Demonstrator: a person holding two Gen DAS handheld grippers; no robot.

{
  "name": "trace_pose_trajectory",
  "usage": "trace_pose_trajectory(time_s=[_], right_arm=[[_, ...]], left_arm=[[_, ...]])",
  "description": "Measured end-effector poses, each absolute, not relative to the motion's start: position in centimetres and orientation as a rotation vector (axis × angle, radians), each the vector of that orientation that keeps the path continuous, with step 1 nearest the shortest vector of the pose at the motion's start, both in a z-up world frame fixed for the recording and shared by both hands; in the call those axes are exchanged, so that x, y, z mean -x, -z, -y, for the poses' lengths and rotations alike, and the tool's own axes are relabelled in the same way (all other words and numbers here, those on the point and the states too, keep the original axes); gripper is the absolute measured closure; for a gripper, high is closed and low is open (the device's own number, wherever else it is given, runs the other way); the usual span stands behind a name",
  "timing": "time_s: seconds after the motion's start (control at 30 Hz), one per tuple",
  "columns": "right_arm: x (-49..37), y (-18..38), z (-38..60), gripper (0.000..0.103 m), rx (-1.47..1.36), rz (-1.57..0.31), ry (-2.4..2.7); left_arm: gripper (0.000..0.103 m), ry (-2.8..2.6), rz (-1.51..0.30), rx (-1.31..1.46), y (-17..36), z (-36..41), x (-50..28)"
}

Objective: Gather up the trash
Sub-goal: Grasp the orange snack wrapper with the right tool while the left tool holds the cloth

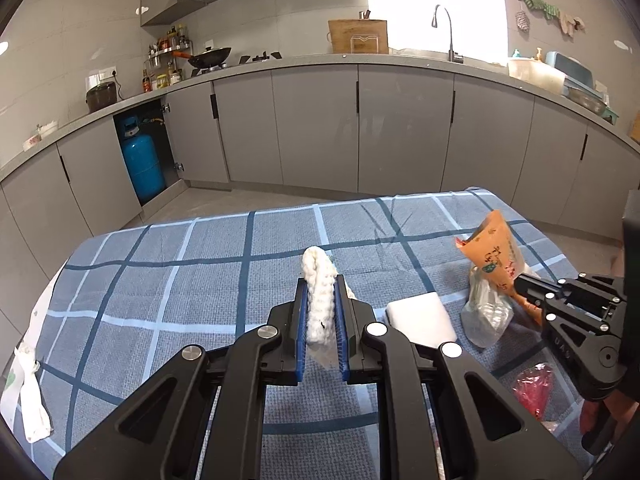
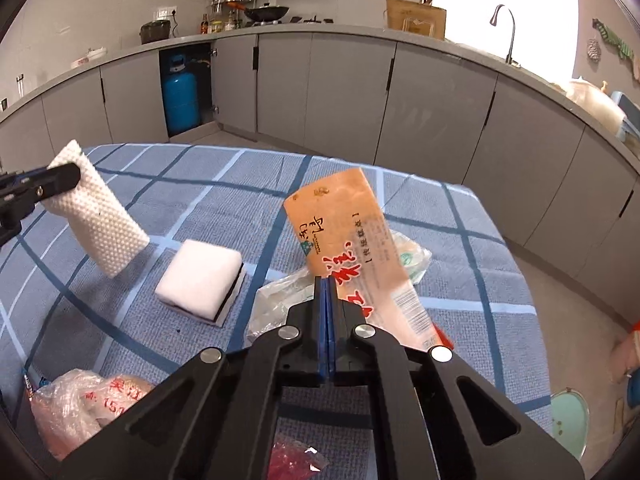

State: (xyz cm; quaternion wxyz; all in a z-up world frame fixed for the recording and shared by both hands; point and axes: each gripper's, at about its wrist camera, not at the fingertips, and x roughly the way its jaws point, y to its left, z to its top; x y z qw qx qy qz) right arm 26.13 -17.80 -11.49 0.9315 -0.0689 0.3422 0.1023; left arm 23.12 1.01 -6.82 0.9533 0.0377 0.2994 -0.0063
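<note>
Two grippers work over a table draped in a woven blue cloth crossed by dark and pale stripes. Nearest the right wrist camera, a red crinkled wrapper is cut off by the frame edge and partly masked by the gripper body; at lower left a crumpled clear plastic bag with red print is also partly hidden. The right gripper has its blue pads pressed together on the near part of a flat orange snack wrapper, which tilts up off the table; whether the thin film lies fully between the pads cannot be resolved. Beneath it lies a clear crumpled bag, its far end hidden by the wrapper. One white rectangular sponge block with a dark lower layer rests flat on the cloth, to the left of the clear bag. The left gripper is clamped on one white dimpled foam pad, held off the table; in its own view only the edge of the pad shows. One white rag hangs at the table's left edge. Beyond stand grey flat-fronted cabinets; one blue gas cylinder occupies an open bay.
</note>
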Motion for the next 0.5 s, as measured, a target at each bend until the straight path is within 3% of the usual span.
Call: trace_pose_trajectory(time_s=[0.07,0.13,0.17,0.27,0.5], right_arm=[[-25.6,10.9,18.3,0.098,0.132,-0.675,-0.23],[-25.2,10.6,19.3,0.053,0.148,-0.648,-0.212],[-25.0,10.6,20.1,0.023,0.152,-0.63,-0.199],[-25.9,11.4,21.8,0.032,0.197,-0.691,-0.194],[-27.7,14.3,23.0,0.031,0.233,-0.801,-0.308]], left_arm=[[0.09,0.015,-0.605,-0.082,6.6,-0.8,-22.9],[0.09,0.013,-0.605,-0.084,6.6,-0.8,-22.9],[0.09,0.012,-0.606,-0.083,6.6,-0.9,-22.9],[0.09,0.001,-0.608,-0.087,7.1,-1.0,-23.2],[0.09,0.007,-0.623,-0.101,7.7,-0.3,-23.6]])
